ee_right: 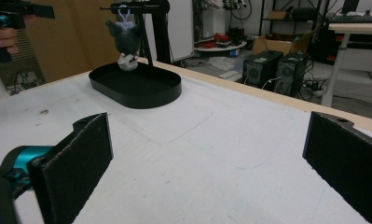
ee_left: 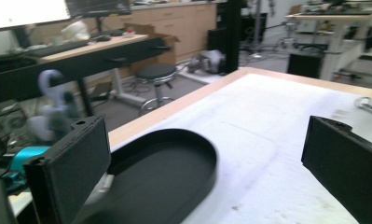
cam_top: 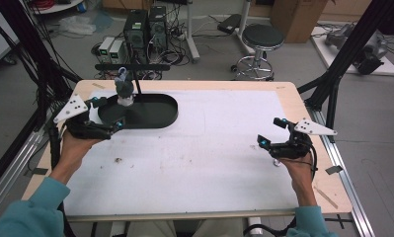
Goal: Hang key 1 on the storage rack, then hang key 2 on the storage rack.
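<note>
A black oval tray [cam_top: 171, 117] lies at the far left of the white mat. From the tray rises a black stand [cam_top: 137, 81] with a crossbar, and a dark grey plush toy [cam_top: 125, 90] hangs from that bar by a pale hook, low over the tray's left end. My left gripper [cam_top: 108, 113] is open at the tray's left end, just below the toy, with nothing between its jaws. In the left gripper view the tray [ee_left: 210, 161] runs ahead and the toy [ee_left: 53, 109] is a blur at the left. My right gripper [cam_top: 270, 132] is open over bare mat at the right, facing the tray [ee_right: 151, 97] and toy [ee_right: 125, 39].
A small metal clip [ee_left: 369, 105] lies on the mat [cam_top: 219, 148] near the right hand. A speck of debris [cam_top: 118, 159] sits at front left. Beyond the far edge stand a stool [cam_top: 261, 47] and computer cases [cam_top: 145, 27].
</note>
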Demonstrator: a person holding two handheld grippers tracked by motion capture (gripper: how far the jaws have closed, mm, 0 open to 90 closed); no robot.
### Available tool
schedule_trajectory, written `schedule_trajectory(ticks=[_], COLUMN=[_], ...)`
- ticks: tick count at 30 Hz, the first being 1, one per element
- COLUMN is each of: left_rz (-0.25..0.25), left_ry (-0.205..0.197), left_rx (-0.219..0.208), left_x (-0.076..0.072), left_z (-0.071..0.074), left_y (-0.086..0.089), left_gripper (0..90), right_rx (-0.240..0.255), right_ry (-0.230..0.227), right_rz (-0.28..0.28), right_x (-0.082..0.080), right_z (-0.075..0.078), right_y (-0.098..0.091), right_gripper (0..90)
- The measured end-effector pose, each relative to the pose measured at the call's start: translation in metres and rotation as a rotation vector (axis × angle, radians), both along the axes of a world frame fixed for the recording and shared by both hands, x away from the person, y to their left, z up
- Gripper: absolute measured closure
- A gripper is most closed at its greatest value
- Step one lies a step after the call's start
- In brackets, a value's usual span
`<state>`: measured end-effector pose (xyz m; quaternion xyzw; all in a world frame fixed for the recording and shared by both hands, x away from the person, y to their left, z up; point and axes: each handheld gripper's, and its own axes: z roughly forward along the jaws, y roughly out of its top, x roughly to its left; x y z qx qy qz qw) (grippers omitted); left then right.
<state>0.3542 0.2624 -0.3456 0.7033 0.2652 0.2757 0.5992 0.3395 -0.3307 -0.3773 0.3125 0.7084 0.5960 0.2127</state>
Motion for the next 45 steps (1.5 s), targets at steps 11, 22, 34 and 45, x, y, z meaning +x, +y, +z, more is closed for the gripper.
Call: schedule_trajectory(ticks=[11,22,34,45], left_rz=[-0.053,-0.042,-0.023,-0.035], left_ry=[-0.04,-0.046,-0.043,-0.04], left_rx=[-0.029,-0.068,-0.064,-0.061], left_x=[-0.025,-0.031,-0.03,-0.031], left_z=[-0.022,-0.04,-0.04,-0.04], left_y=[-0.011,-0.007,-0.005,-0.006], left_gripper=[1.7,1.7,1.7,1.7], right_rx=[0.014,0.005,0.002,-0.033], right_ry=[-0.026,-0.031,-0.029,0.001], right_rz=[0.019,0.022,0.02,0.032], right_x=[-0.005,-0.004,-0.006,-0.006], right_z=[0.002,0.001,0.003,0.004], right_y=[0.007,0.01,0.007,0.002], right_gripper=[0.6,0.6,0.6,0.6])
